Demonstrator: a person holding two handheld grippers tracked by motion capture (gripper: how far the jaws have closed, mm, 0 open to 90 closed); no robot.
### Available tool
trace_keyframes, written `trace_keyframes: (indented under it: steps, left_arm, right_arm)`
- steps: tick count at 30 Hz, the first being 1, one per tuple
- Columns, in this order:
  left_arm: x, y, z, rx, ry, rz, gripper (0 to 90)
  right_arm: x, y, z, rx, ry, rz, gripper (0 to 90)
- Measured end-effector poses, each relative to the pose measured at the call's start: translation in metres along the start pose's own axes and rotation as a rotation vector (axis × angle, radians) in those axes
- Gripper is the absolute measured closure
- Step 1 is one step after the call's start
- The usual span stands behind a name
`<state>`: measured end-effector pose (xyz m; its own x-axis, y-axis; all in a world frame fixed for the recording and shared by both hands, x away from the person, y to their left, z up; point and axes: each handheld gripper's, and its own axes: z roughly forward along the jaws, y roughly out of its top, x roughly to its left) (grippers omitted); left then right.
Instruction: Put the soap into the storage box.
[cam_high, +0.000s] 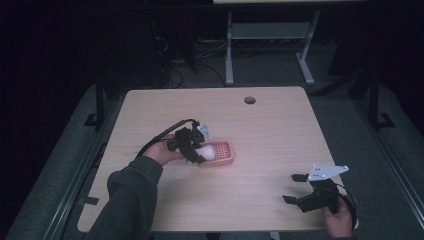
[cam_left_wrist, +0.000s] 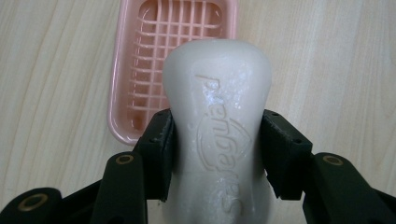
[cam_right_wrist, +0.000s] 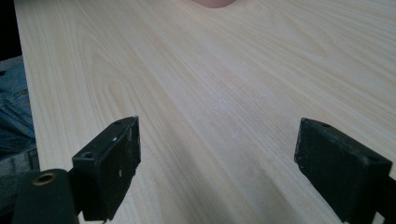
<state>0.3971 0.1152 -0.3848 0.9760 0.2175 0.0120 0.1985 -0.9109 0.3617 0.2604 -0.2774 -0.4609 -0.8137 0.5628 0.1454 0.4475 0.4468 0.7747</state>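
1. Left tongs clamped on white soap bar at its narrow waist, prob. so it can't slip; bar hangs just over pink soap dish.
2. Dish sits mid-surface, slightly left of centre, grid up to drain.
3. Right tongs wide open, nothing held, parked nr front right corner, clear of the work.

Dark room — pale wooden table
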Motion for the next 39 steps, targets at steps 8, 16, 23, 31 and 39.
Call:
trace_keyframes:
  steps: [8, 16, 23, 31, 39]
  left_arm:
    - [0.003, 0.011, 0.003, -0.014, -0.004, 0.012, 49.4]
    - [0.007, 0.017, 0.006, -0.011, 0.006, 0.009, 49.8]
    - [0.012, 0.025, 0.016, 0.003, 0.021, -0.005, 49.9]
    - [0.015, 0.035, 0.027, 0.007, 0.012, 0.008, 49.9]
    - [0.021, 0.036, 0.036, 0.018, 0.007, -0.001, 49.8]
  right_arm:
    - [0.0, -0.001, -0.001, -0.004, 0.001, 0.005, 14.2]
    - [0.0, -0.001, -0.001, -0.006, 0.0, 0.003, 14.2]
    - [-0.001, -0.001, -0.002, -0.007, -0.001, 0.001, 14.1]
    - [-0.001, -0.001, -0.002, -0.01, 0.001, 0.006, 14.1]
    - [-0.001, -0.002, -0.002, -0.009, 0.002, 0.005, 14.2]
